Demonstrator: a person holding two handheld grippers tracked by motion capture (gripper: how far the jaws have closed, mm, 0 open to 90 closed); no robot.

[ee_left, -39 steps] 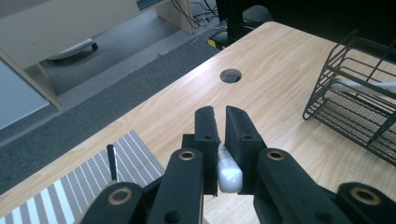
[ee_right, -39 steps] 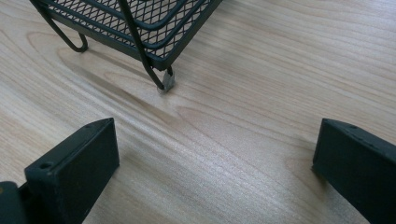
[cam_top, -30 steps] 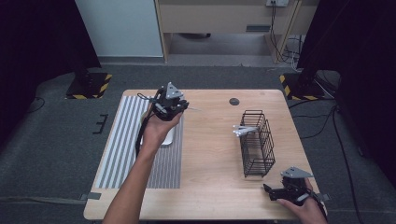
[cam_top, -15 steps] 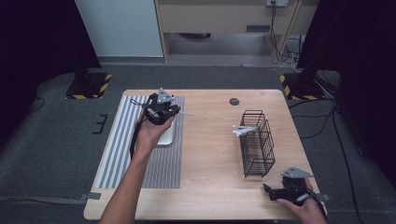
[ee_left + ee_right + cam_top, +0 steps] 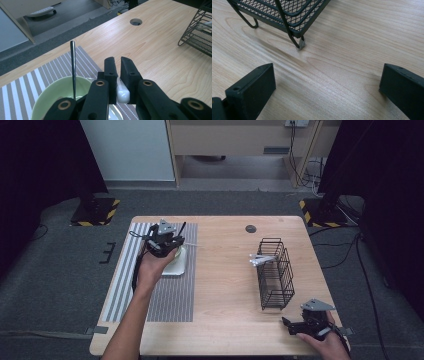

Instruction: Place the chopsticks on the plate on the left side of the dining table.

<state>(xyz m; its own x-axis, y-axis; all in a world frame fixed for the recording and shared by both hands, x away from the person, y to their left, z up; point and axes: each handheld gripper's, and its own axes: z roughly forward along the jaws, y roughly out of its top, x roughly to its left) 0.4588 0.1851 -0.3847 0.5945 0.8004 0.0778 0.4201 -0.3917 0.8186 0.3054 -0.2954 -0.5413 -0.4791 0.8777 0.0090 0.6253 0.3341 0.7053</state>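
Left tongs (image 5: 117,75) now farther back over green bowl (image 5: 53,93) — white utensil (image 5: 122,92) clamped.

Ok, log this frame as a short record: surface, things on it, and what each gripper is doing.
surface: wooden table with a striped mat on its left part
bowl: green bowl on the mat, a thin dark stick standing in it
basket: black wire basket on the right, white utensils poking out of it
left gripper: above the bowl, jaws shut on a white handle
right gripper: low at the table's near right corner, jaws open, holding nothing
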